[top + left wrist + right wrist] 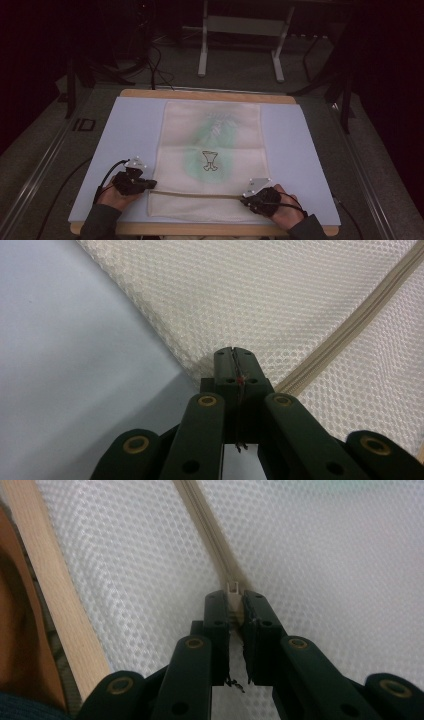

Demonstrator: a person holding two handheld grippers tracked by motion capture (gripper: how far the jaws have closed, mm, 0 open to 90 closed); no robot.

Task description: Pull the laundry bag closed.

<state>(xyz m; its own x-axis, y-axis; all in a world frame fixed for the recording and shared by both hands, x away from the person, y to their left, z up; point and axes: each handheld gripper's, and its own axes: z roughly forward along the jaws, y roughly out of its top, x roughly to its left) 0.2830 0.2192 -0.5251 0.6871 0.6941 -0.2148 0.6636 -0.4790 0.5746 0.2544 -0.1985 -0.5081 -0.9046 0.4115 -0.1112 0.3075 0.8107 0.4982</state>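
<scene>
Both grippers clamp a mesh bag (210,150) at its zipper (200,194).
Left gripper (233,354) pinches the bag's corner; right gripper (234,597) grips the zipper pull (232,592); a green-patterned cloth (215,135) lies inside.

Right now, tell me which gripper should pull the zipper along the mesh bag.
Right. The right gripper is shut on the zipper pull, so it likely draws it along the zipper, while the left gripper pinches the mesh bag at its edge.

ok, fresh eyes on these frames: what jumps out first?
A pale mesh bag lies flat down the middle of the white table, with a green garment showing through it. Near its front edge, the left hand-held gripper is shut on the bag's corner, and the right hand-held gripper is shut on the zipper pull at the zipper's other end.
</scene>
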